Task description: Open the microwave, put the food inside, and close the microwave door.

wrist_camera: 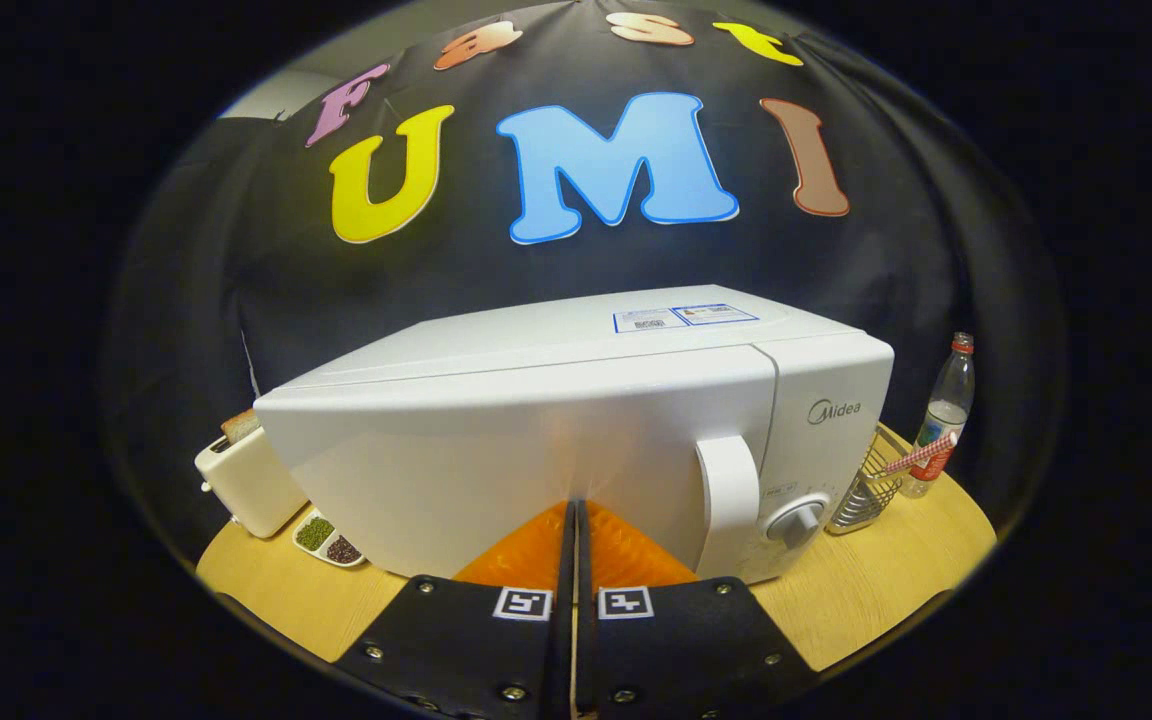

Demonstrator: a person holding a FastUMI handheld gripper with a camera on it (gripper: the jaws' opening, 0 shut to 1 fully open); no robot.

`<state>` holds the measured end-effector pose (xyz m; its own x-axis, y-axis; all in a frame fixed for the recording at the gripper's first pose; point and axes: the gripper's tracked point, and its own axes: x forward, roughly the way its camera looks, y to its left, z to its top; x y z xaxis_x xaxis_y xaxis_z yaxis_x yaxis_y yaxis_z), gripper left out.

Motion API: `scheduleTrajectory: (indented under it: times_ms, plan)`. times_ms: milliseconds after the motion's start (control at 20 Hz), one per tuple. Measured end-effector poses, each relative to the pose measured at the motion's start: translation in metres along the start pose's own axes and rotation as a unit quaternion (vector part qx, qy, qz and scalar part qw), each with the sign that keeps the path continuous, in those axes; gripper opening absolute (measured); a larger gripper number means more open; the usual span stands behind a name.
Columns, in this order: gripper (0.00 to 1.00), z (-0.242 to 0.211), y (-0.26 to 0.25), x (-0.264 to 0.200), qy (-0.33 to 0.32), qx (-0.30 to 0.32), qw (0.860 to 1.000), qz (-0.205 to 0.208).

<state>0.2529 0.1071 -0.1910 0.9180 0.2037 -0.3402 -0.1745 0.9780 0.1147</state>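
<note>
A white microwave (576, 430) stands on the wooden table (856, 600), its door closed flush. The door's white vertical handle (731, 500) is to the right of the fingers, with a round dial (796, 522) on the control panel beyond it. My gripper (574, 505) is shut with nothing between its fingers, and the tips press against or sit right at the door's front face, left of the handle. I can see no food item.
A white toaster (246, 480) with a slice of bread stands left of the microwave, with a small dish of seeds (329, 540) in front of it. On the right are a wire rack (871, 490), a striped straw and a clear bottle (946, 415).
</note>
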Motion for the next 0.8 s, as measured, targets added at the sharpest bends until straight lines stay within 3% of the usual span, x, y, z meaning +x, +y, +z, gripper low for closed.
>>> scheduleTrajectory:
  times_ms: [400,800]
  plan:
    - [0.03,0.006,0.000,-0.021,-0.006,-0.009,1.000,0.004]
    - [0.03,0.039,0.017,-0.100,-0.062,-0.019,0.998,0.008]
